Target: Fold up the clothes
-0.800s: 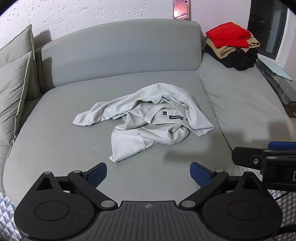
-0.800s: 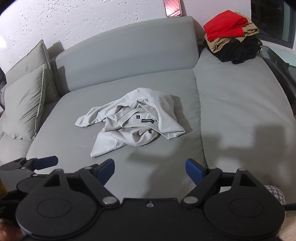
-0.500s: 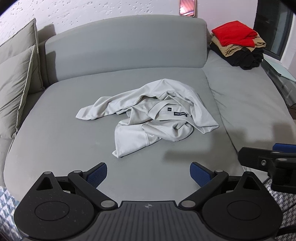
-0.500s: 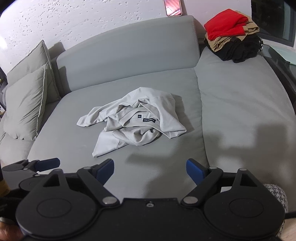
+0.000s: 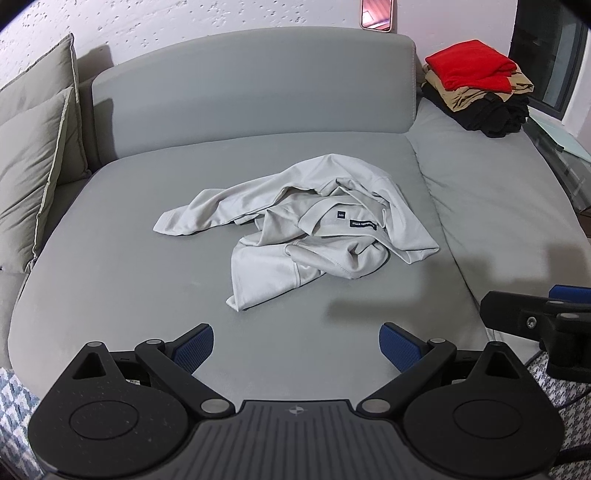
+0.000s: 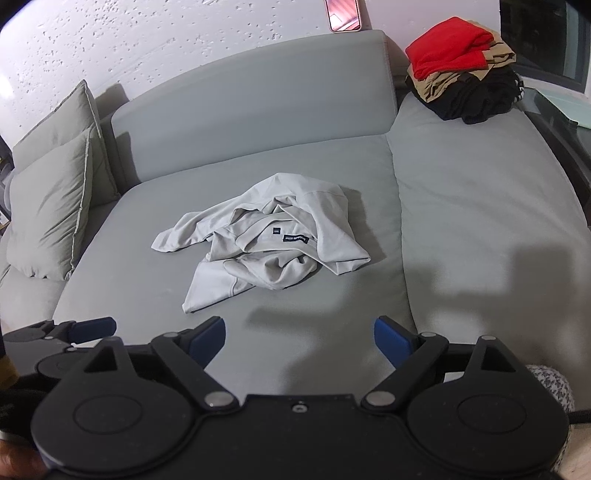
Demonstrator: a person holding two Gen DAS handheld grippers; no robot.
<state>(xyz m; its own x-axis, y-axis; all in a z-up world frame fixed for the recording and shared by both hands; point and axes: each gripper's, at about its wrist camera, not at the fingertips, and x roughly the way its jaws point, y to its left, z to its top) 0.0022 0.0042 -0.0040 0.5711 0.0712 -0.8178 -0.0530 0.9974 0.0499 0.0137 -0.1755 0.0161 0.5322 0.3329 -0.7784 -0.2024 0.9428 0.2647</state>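
Observation:
A crumpled light grey shirt [image 5: 306,225] with a dark neck label lies in a heap on the middle of the grey sofa seat [image 5: 110,266]. It also shows in the right wrist view [image 6: 269,240]. My left gripper [image 5: 297,345] is open and empty, held above the sofa's front edge, short of the shirt. My right gripper [image 6: 299,338] is open and empty, also at the front edge, to the right of the left one. Part of the right gripper shows at the right of the left wrist view [image 5: 546,317].
A stack of folded clothes, red on tan on black [image 5: 476,85], sits at the sofa's back right corner. Grey cushions [image 5: 33,162] lean at the left. The sofa backrest [image 5: 255,88] stands behind the shirt. A phone [image 5: 376,14] rests on top of it.
Both grippers have shifted slightly left and forward, so the shirt sits a little more to the right in both views. The shirt itself has not moved. Both stay open.

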